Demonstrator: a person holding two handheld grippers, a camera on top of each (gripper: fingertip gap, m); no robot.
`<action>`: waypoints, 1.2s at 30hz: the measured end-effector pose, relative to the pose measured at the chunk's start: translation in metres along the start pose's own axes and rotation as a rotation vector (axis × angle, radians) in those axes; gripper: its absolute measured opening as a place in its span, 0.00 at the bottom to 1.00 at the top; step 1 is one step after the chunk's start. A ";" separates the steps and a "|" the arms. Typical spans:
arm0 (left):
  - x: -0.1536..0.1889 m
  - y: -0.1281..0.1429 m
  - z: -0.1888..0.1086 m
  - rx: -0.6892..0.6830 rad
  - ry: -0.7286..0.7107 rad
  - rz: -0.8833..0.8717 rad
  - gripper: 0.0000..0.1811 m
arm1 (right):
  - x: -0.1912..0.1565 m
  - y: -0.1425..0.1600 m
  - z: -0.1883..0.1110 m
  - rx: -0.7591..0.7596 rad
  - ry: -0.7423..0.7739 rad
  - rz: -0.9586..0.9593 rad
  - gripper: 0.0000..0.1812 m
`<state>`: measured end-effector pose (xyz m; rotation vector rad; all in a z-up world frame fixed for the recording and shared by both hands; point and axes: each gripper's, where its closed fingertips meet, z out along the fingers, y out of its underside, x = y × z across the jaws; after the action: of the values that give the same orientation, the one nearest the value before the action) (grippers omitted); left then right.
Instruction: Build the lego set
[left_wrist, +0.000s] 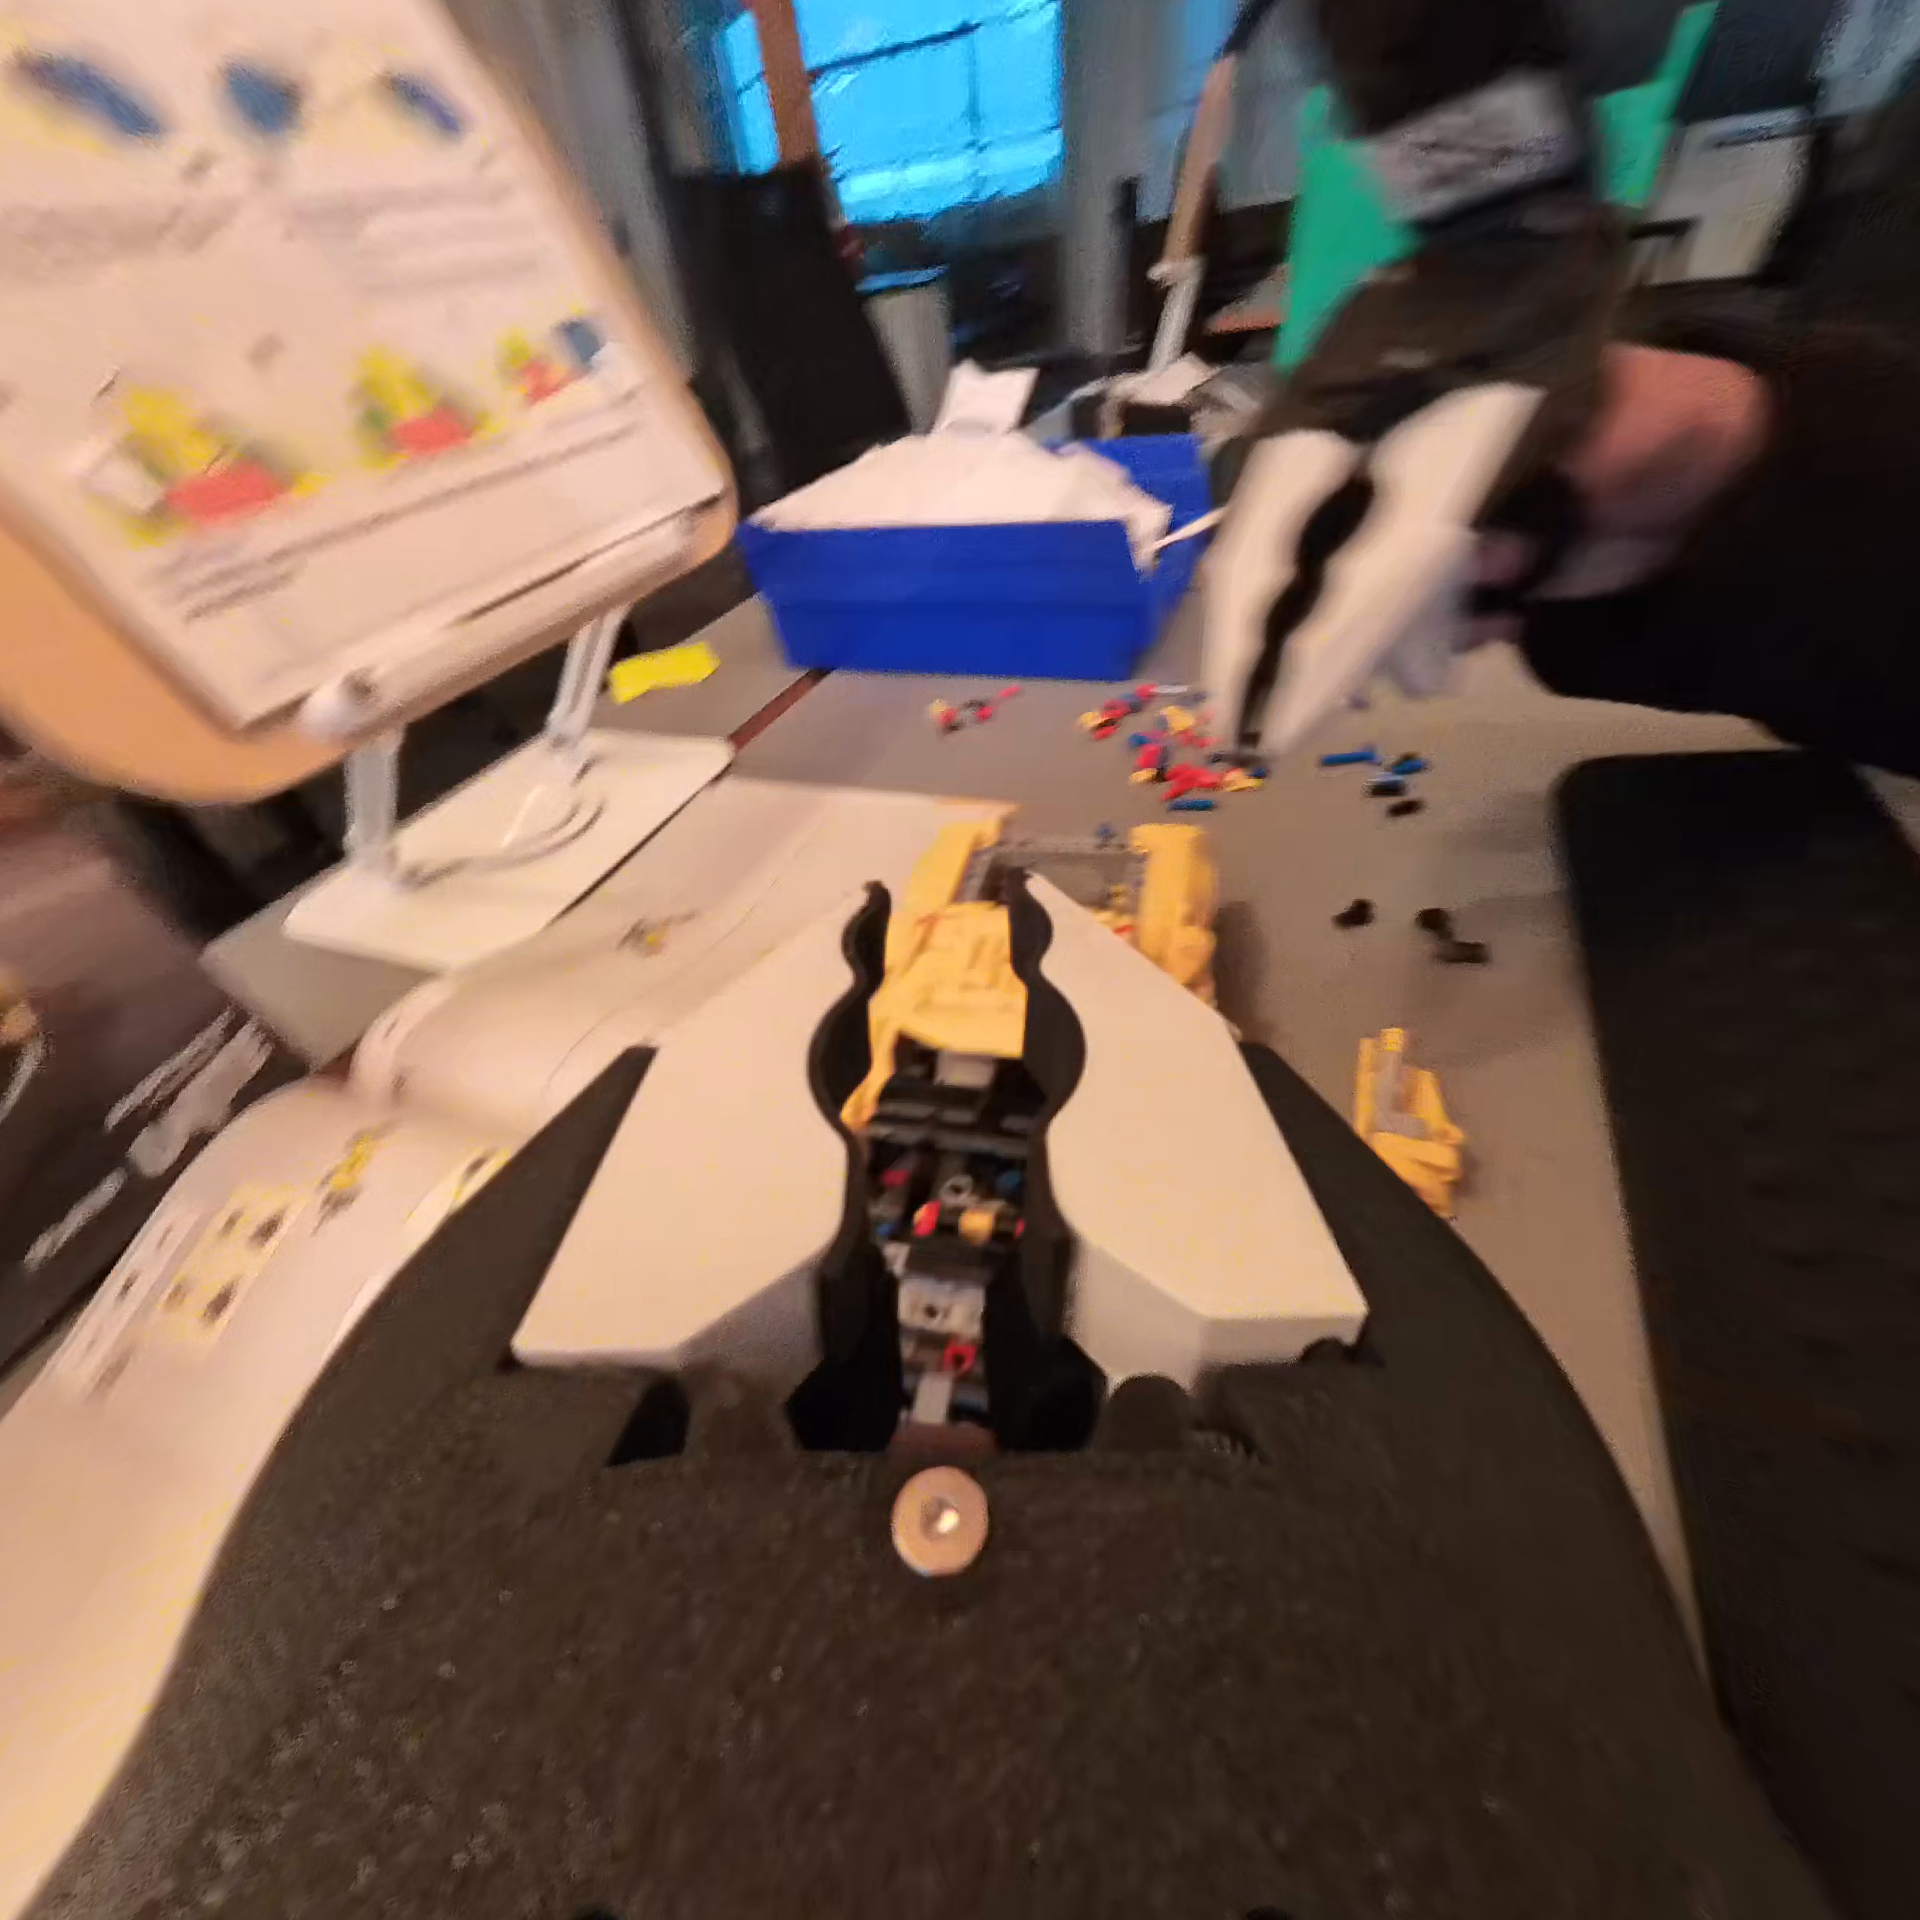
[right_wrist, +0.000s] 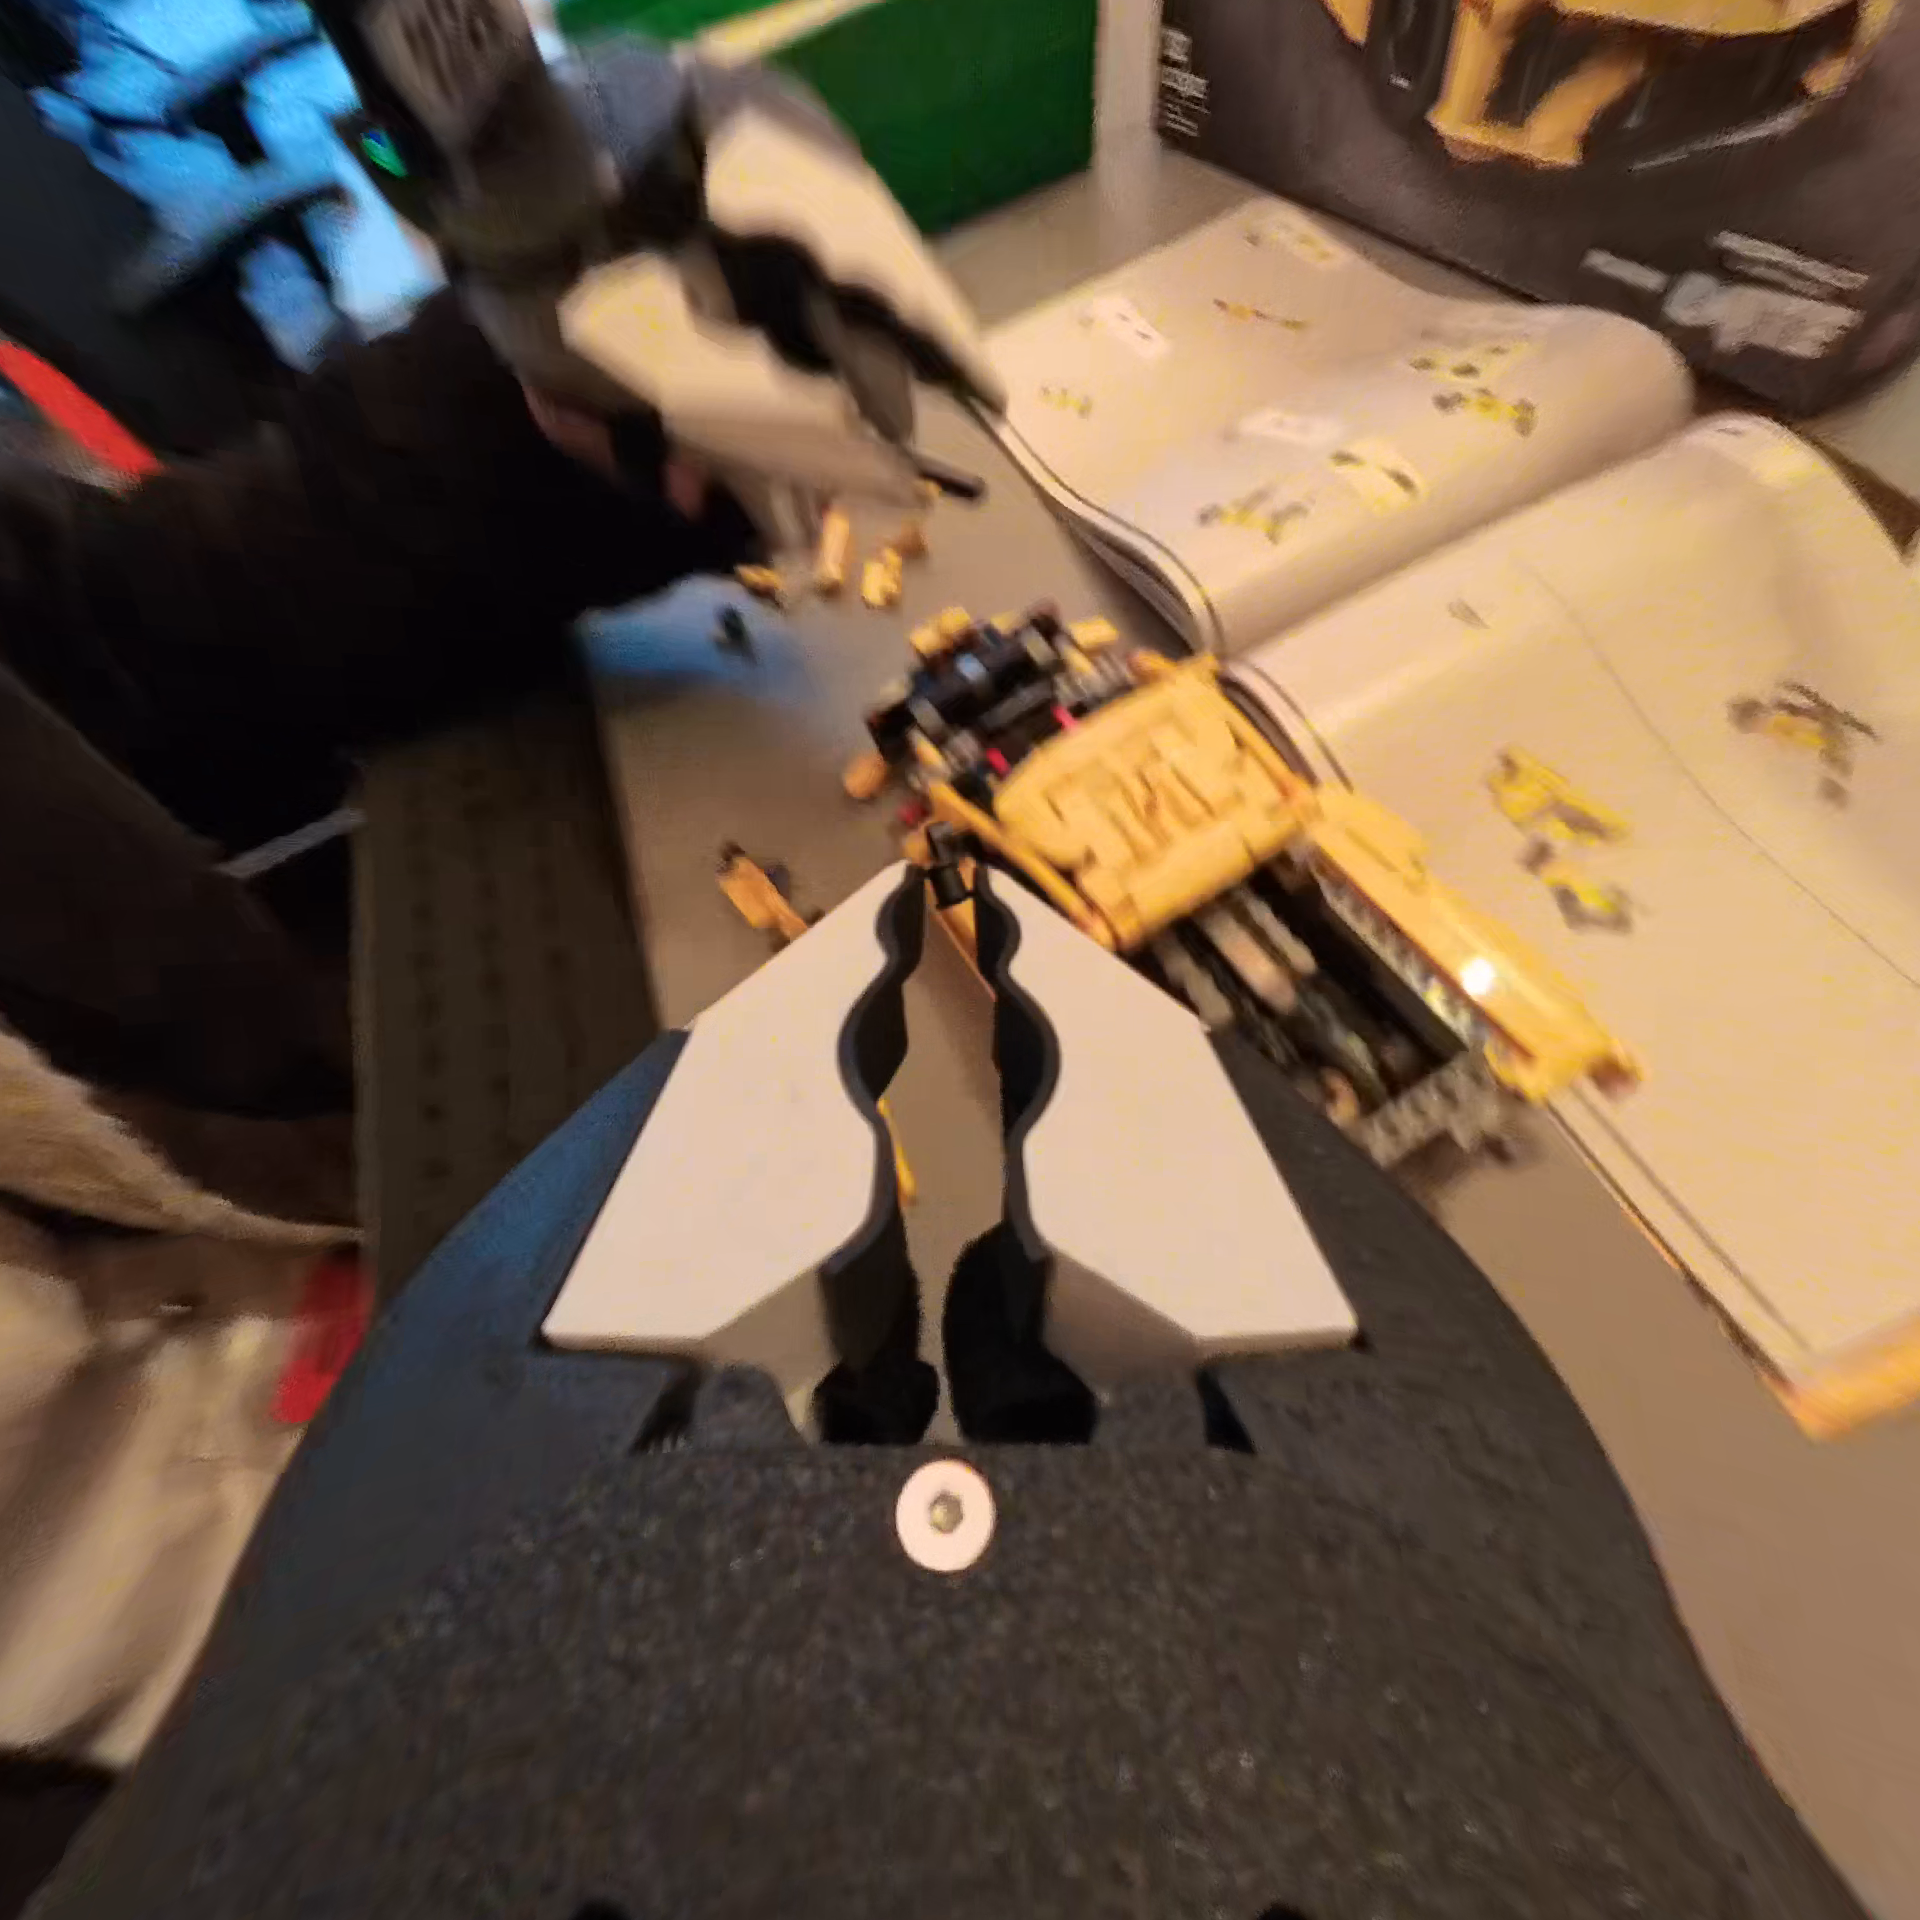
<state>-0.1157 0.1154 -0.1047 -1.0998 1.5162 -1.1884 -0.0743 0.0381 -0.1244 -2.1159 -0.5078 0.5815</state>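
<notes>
Mid-build, my right gripper (right_wrist: 948, 883) pinches a small black pin (right_wrist: 948, 881) beside the yellow model (right_wrist: 1143, 821); left gripper (left_wrist: 951, 904) open above it; seat pin next.

The half-built yellow and black lego model (right_wrist: 1153, 821) lies on the grey tabletop at centre right of the right wrist frame, long and low, its far edge resting against the open instruction booklet. In the left wrist frame it sits at centre, seen end-on. A separate yellow subassembly (left_wrist: 1408, 1117) lies just right of it. Small loose pieces (left_wrist: 1195, 753), red, blue, yellow and black, are scattered above, toward the upper right. Motion blur hides finer detail.
</notes>
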 end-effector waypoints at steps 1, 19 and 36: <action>0.014 -0.003 0.002 0.019 0.043 0.037 0.13 | -0.004 -0.015 0.005 0.007 -0.090 0.039 0.04; 0.095 -0.004 0.000 -0.006 0.399 0.020 0.13 | -0.071 -0.010 0.019 -0.311 -0.974 0.553 0.04; 0.087 -0.007 0.003 0.036 0.370 -0.007 0.04 | -0.035 -0.013 0.009 -0.185 -0.723 0.454 0.15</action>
<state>-0.1299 0.0296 -0.1083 -0.8940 1.7593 -1.4786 -0.1102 0.0322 -0.1104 -2.1624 -0.4755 1.6422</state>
